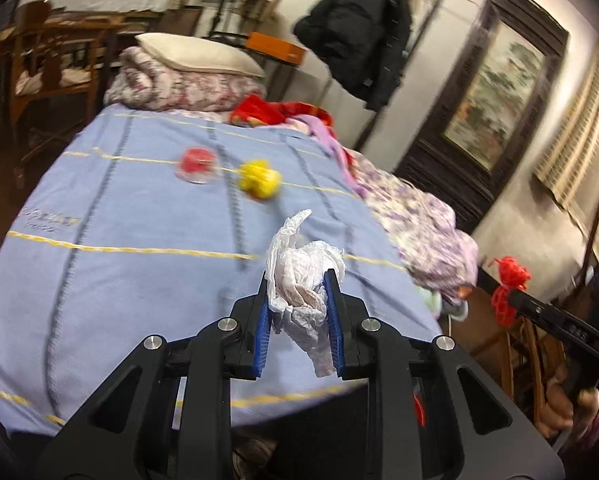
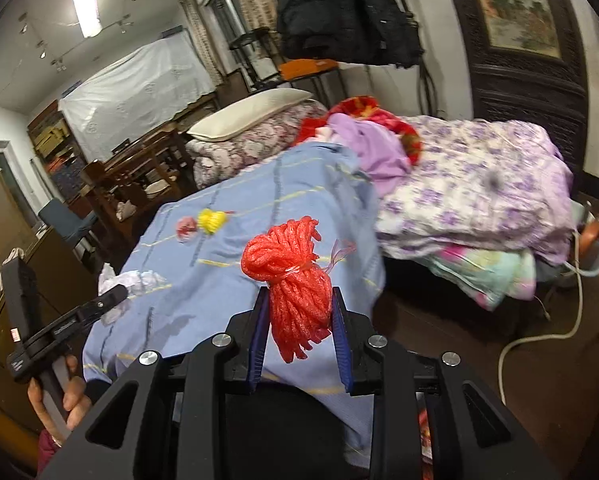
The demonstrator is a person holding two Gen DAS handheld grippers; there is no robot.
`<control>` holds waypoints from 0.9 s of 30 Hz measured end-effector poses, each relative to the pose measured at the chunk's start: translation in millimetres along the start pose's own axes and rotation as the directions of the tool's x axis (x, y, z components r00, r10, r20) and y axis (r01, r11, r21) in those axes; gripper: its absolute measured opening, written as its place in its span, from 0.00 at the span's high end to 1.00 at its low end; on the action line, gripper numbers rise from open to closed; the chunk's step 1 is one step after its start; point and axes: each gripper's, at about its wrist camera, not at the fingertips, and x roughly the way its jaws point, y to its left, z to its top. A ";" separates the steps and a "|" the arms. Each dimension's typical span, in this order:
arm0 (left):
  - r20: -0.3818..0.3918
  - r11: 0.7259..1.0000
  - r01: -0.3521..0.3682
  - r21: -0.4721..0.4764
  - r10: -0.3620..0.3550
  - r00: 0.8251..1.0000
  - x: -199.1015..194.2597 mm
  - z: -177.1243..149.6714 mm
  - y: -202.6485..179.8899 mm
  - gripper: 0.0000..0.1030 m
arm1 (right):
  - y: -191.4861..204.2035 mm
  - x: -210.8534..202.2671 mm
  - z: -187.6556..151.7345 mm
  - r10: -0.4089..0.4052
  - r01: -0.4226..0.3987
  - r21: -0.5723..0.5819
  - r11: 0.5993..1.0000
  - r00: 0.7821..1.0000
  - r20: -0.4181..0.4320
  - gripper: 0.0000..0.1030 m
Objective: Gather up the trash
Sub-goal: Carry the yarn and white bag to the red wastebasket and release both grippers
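Note:
My left gripper [image 1: 299, 280] is shut on a crumpled white plastic bag [image 1: 303, 276], held above the blue bedspread [image 1: 119, 280]. My right gripper [image 2: 299, 296] is shut on a bundle of red foam netting [image 2: 295, 280], also over the bed's near edge. Farther up the bedspread lie a yellow netting bundle [image 1: 259, 179] and a clear wrapper with red inside [image 1: 195, 165], both blurred. In the right wrist view the left gripper [image 2: 111, 294] shows at the left with the white bag [image 2: 139, 282]. The left wrist view catches the red netting [image 1: 507, 288] at the right.
Purple floral bedding [image 2: 479, 192] and red and lilac clothes [image 2: 379, 140] pile on the bed's right side. A pillow [image 1: 199, 56] tops folded quilts at the head. Wooden chairs [image 1: 51, 60] stand left, a dark coat [image 1: 359, 28] hangs behind, a white cable [image 2: 539, 340] trails on the floor.

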 end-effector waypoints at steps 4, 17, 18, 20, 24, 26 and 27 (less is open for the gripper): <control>-0.030 0.996 0.038 0.076 -0.036 0.999 5.0 -4.8 -45.4 0.75 | -39.7 -23.2 -11.8 -0.041 0.041 0.037 0.998 0.999 0.000 0.72; -0.224 0.945 0.187 0.268 -0.127 0.966 60.7 -40.4 -173.5 0.75 | -150.7 -21.3 -54.7 -0.121 0.142 0.136 0.980 0.981 -0.149 0.71; -0.238 0.941 0.191 0.280 -0.125 0.963 65.5 -44.2 -180.5 0.75 | -158.2 -18.7 -60.0 -0.122 0.147 0.150 0.978 0.979 -0.164 0.71; -0.268 0.930 0.201 0.308 -0.117 0.956 77.1 -52.6 -194.5 0.75 | -178.4 -9.6 -75.8 -0.121 0.162 0.189 0.969 0.970 -0.212 0.71; -0.329 0.914 0.223 0.339 -0.107 0.938 98.4 -69.6 -214.3 0.75 | -214.1 16.6 -109.6 -0.082 0.174 0.277 0.945 0.946 -0.314 0.68; -0.352 0.907 0.229 0.353 -0.098 0.931 106.8 -76.8 -222.7 0.75 | -229.8 29.7 -124.8 -0.047 0.174 0.324 0.930 0.930 -0.364 0.58; -0.362 0.904 0.231 0.361 -0.092 0.928 110.4 -80.1 -225.9 0.75 | -236.6 33.3 -130.5 -0.032 0.176 0.350 0.920 0.924 -0.380 0.54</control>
